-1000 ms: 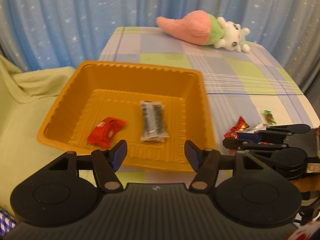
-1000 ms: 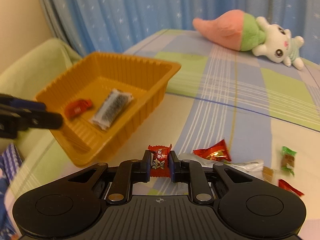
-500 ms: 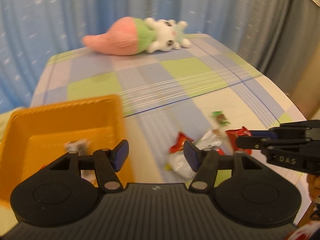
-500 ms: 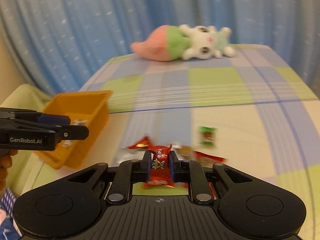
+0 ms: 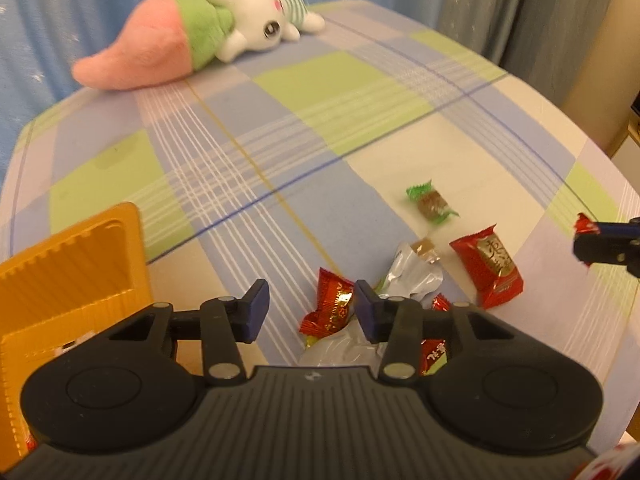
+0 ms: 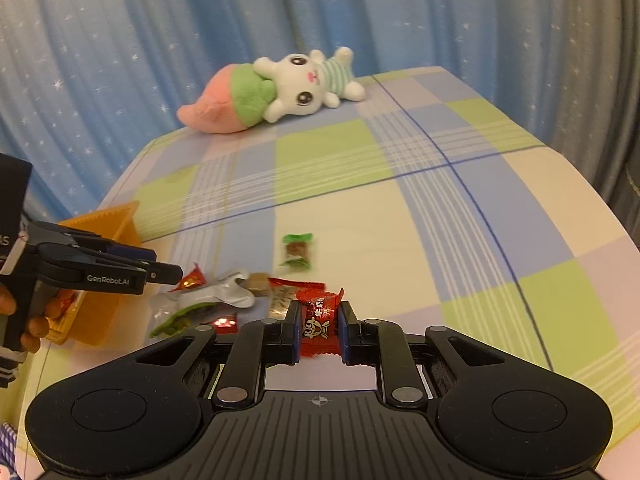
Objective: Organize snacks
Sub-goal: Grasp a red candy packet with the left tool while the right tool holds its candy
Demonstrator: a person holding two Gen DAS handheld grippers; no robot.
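Note:
My left gripper point(image 5: 310, 308) hovers over a pile of snacks on the checked tablecloth, its jaws closing. A red-and-gold candy point(image 5: 330, 306) lies below the gap between its fingers, and the pads do not press on it. Beside it lie a silver wrapper point(image 5: 412, 276), a red packet point(image 5: 488, 264) and a green-wrapped candy point(image 5: 432, 202). My right gripper point(image 6: 319, 316) is shut on a small red candy point(image 6: 318, 320), held above the table. The orange tray point(image 5: 72, 272) stands to the left, mostly out of frame. The right wrist view shows the left gripper point(image 6: 162, 264) over the pile's left end.
A pink, green and white plush toy point(image 5: 192, 36) lies at the far side of the table. Blue starred curtains hang behind. The table's right edge point(image 5: 600, 152) drops off near the snacks. A person's hand point(image 6: 28, 320) grips the left tool.
My left gripper swung right, from over the tray to over the snack pile, and its jaws narrowed. The right gripper kept the red candy and moved; the tray now sits far left in its view.

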